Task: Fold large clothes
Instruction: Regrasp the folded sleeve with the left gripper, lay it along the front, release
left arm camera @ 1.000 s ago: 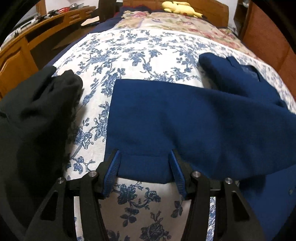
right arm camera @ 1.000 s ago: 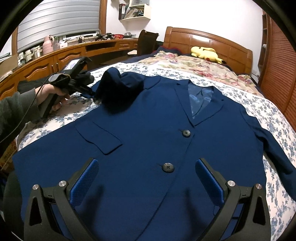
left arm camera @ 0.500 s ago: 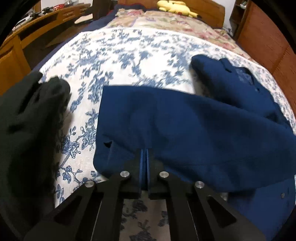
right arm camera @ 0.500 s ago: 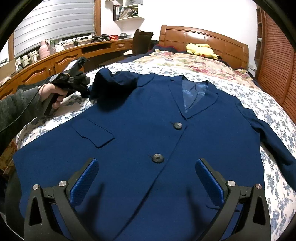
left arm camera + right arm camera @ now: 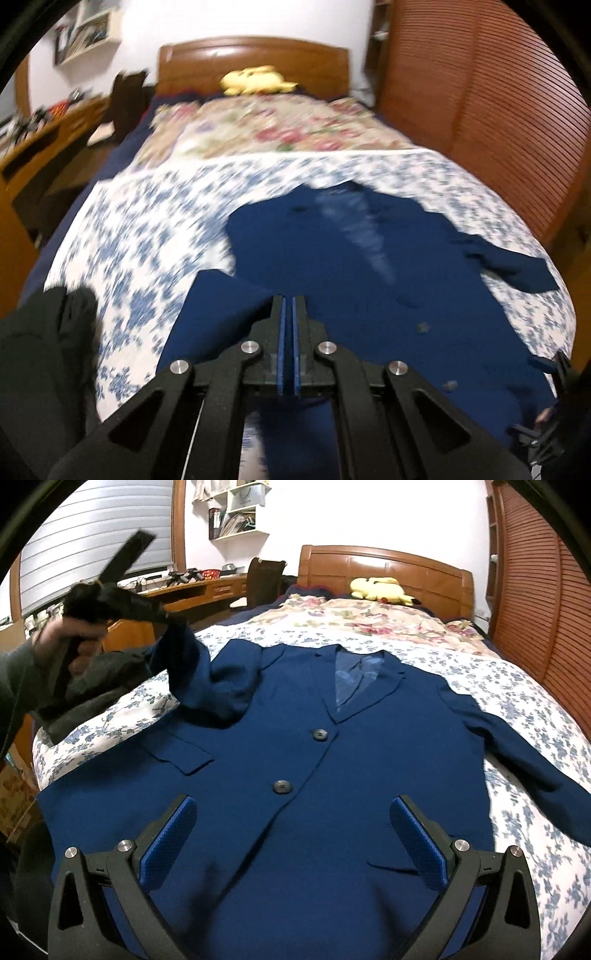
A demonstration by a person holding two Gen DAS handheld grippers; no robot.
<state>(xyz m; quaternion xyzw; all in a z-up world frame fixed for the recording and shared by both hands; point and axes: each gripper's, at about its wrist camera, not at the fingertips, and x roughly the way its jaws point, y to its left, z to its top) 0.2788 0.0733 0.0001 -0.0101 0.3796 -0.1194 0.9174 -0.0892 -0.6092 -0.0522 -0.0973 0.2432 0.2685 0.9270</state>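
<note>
Wooden furniture surrounds the bed [image 5: 517, 686]: a curved headboard [image 5: 384, 563] at the far end, a slatted wardrobe [image 5: 539, 590] on the right, and a long desk [image 5: 199, 587] with a chair [image 5: 264, 578] on the left, under a shuttered window. A wall shelf [image 5: 240, 513] with books is seen above the desk. The near part of the bed is covered by a white sheet with blue flowers, the far part by a cream quilt with pink flowers, on which one yellow plush toy [image 5: 382, 587] is laid.

One navy blazer [image 5: 332, 760] is spread face up on the sheet, its long axis running near to far, collar toward the headboard and hem toward the near edge. Two dark buttons [image 5: 319, 734] are counted down its front, and two flap pockets, one on each side. Its right-hand sleeve lies stretched along the bed's right edge.

The left-hand sleeve [image 5: 188, 672] is raised off the bed, its cuff pinched between the closed jaws of the left gripper [image 5: 287, 306]. The right gripper [image 5: 293, 834] is held over the hem with its jaws spread wide, holding nothing. One dark garment [image 5: 40, 354] lies heaped at the bed's near left.
</note>
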